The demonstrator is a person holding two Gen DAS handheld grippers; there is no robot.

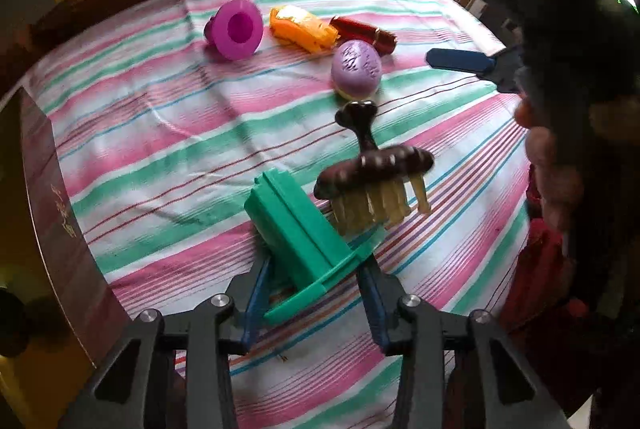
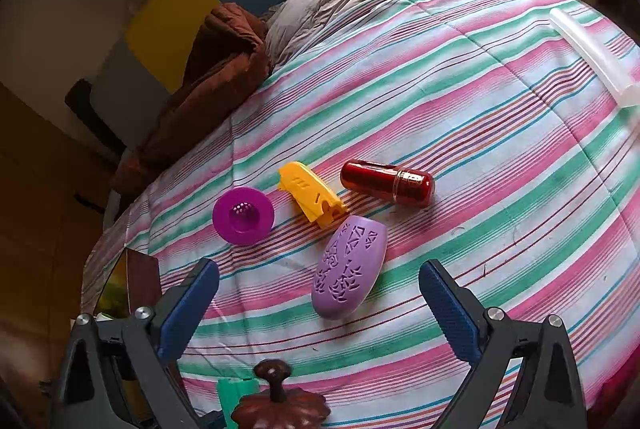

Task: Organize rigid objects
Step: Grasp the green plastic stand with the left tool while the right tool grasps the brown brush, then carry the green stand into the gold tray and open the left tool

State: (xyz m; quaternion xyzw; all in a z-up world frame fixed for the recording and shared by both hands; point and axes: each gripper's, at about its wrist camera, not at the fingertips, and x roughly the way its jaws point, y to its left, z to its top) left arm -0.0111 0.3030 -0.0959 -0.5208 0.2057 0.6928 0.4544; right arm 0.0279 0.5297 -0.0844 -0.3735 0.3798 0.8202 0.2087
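I am holding the left gripper with its fingers clamped on a green plastic holder, which is tilting up off the striped bed cover. A brown brush with pale bristles is sitting just past the holder's far end, bristles pointing down toward it and handle knob pointing away toward the purple egg-shaped case; I cannot tell whether the bristles are touching the holder.

Taking that purple case as my landmark and going from left to right in the right wrist view: the magenta funnel is lying to its upper left, mouth facing me; the yellow clip is lying just above it, nearly touching its narrow end; the dark red capsule is lying to its upper right, on its side. The purple egg-shaped case itself is running with its long axis from lower left to upper right, directly ahead of the right gripper and between its blue fingers, which are spread wide and holding nothing.

I am judging the right hand to be much the nearer one to the case; closing across its short width looks workable, and there is open cover to the right of it. The bed's left edge, with a dark box there, is lying near the funnel side. A translucent tube is resting well apart, far right.
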